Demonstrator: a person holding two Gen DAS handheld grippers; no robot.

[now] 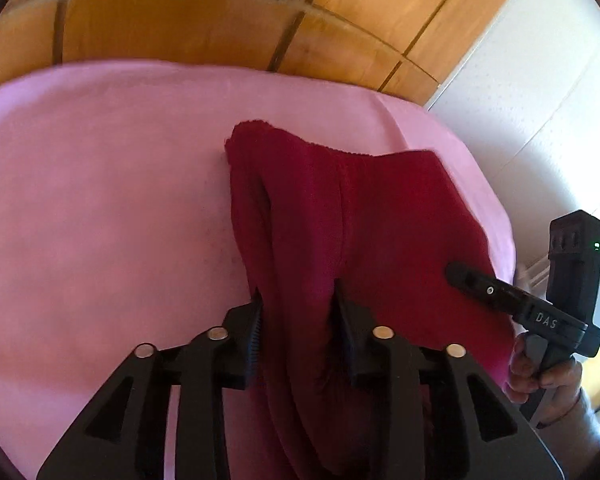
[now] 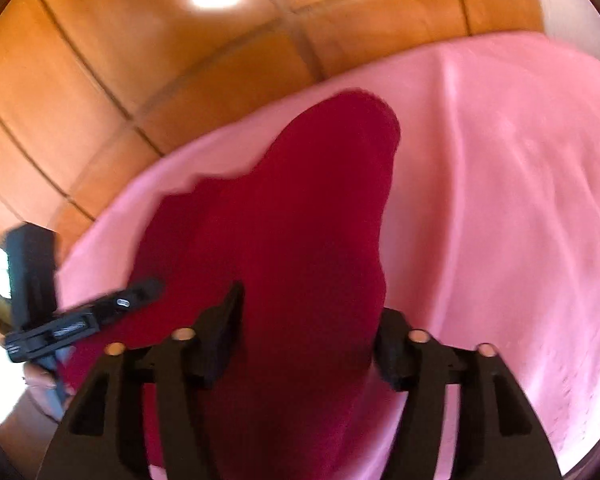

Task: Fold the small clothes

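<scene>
A dark red garment (image 1: 340, 208) lies bunched in long folds on a pink sheet (image 1: 100, 200). My left gripper (image 1: 298, 308) is shut on a thick fold of it, the cloth filling the gap between the jaws. In the right wrist view the same garment (image 2: 300, 200) runs away from my right gripper (image 2: 310, 320), whose jaws stand wide apart over the cloth without pinching it. That view is blurred. A finger of the right gripper (image 1: 472, 284) rests over the garment's right side, held by a person's hand (image 1: 540, 380). The left gripper's finger (image 2: 140, 292) shows at the left.
The pink sheet (image 2: 500, 200) covers a soft surface with bare room left and right of the garment. Wooden panels (image 1: 180, 20) with dark seams rise behind its far edge. A white wall (image 1: 540, 100) stands at the right.
</scene>
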